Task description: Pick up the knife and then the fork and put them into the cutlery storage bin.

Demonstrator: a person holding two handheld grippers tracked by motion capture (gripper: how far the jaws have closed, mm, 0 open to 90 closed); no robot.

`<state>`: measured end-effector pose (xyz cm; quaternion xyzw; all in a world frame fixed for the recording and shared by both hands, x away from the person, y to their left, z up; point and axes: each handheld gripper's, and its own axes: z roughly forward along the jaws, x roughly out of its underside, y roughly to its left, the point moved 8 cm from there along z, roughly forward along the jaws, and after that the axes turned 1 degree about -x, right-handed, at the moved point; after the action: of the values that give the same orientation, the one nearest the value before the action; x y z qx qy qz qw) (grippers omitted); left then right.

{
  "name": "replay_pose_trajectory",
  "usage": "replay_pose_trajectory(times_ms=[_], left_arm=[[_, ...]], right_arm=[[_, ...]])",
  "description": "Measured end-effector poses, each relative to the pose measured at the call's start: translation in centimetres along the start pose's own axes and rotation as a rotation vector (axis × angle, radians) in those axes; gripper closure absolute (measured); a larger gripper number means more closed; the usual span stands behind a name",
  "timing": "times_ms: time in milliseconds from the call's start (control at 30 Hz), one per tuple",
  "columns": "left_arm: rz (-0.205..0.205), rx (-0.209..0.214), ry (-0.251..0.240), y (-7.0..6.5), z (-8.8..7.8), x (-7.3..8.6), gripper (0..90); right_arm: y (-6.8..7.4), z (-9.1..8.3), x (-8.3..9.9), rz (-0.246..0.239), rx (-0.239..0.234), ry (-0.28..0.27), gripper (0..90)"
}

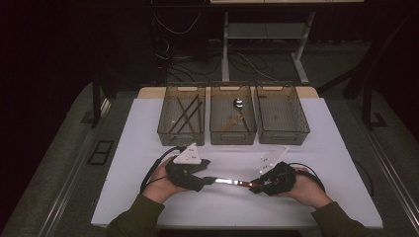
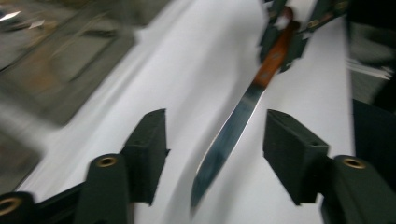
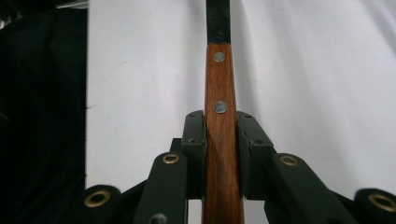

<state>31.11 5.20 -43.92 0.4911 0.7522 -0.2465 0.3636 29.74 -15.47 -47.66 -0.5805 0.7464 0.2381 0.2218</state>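
Right gripper, held at about five o'clock on the white table, clamps its two black jaws on the wooden handle of a knife, the pads pressing both flanks just below the second rivet. From there the knife runs toward nine o'clock across the near part of the table, its steel blade bridging the gap between the two hands. In the left gripper view the knife passes between that gripper's jaws with bare table showing on either side of the blade, its tip nearest the camera and its handle held farther off at one o'clock.

Left gripper, at about seven o'clock, stands with its jaws apart around the blade and neither pad on the steel. A person's hands in olive sleeves hold both tools, a cable looping from each.

Farther out, toward twelve o'clock, three clear bins sit side by side along the far edge. The left bin holds dark sticks, the middle bin a spoon and another small utensil too dim to name, and the right bin stands beside them. Dark floor and cables lie beyond.
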Motion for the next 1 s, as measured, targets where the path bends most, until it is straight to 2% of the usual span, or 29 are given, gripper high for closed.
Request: replay_pose_trajectory(times_ms=[67, 133, 300, 333, 367, 400, 467, 533, 633, 800, 1000], left_arm=[[-0.03, -0.033, -0.014, 0.5, -0.7, 0.8, 34.1], [-0.049, -0.062, -0.024, 0.8, -1.1, 1.5, 29.9], [-0.092, -0.098, -0.056, 1.1, -1.7, 3.3, 25.1], [-0.099, -0.108, -0.061, 1.1, -1.8, 3.6, 23.8], [-0.103, -0.116, -0.06, 1.1, -1.9, 3.9, 21.9], [-0.112, -0.125, -0.059, 1.1, -2.0, 4.3, 19.6], [-0.128, -0.128, -0.062, 1.2, -2.2, 5.0, 16.5], [-0.15, -0.139, -0.076, 1.3, -2.2, 5.4, 13.2], [-0.152, -0.146, -0.074, 1.4, -1.9, 5.7, 10.6], [-0.164, -0.146, -0.066, 1.5, -1.4, 5.9, 0.7], [-0.181, -0.163, -0.05, 1.7, -1.2, 6.1, 0.0]], right_arm=[[-0.5, -0.3, 0.2, 0.007, 0.013, -0.012, 75.6], [-0.7, -0.7, 0.4, 0.034, 0.024, -0.017, 75.6], [-1.6, -1.5, 0.9, 0.063, 0.053, -0.029, 75.6], [-1.6, -1.7, 1.0, 0.087, 0.056, -0.034, 75.5], [-1.9, -1.9, 1.1, 0.076, 0.074, -0.03, 75.6], [-2.0, -2.1, 1.2, 0.089, 0.078, -0.032, 75.6], [-2.2, -2.4, 1.2, 0.113, 0.083, -0.049, 75.6], [-2.6, -2.8, 1.4, 0.111, 0.098, -0.049, 75.5], [-3.0, -3.2, 1.4, 0.126, 0.117, -0.058, 75.5], [-3.4, -4.0, 1.1, 0.183, 0.13, -0.095, 75.5], [-4.5, -5.5, 1.0, 0.215, 0.168, -0.139, 75.5]])
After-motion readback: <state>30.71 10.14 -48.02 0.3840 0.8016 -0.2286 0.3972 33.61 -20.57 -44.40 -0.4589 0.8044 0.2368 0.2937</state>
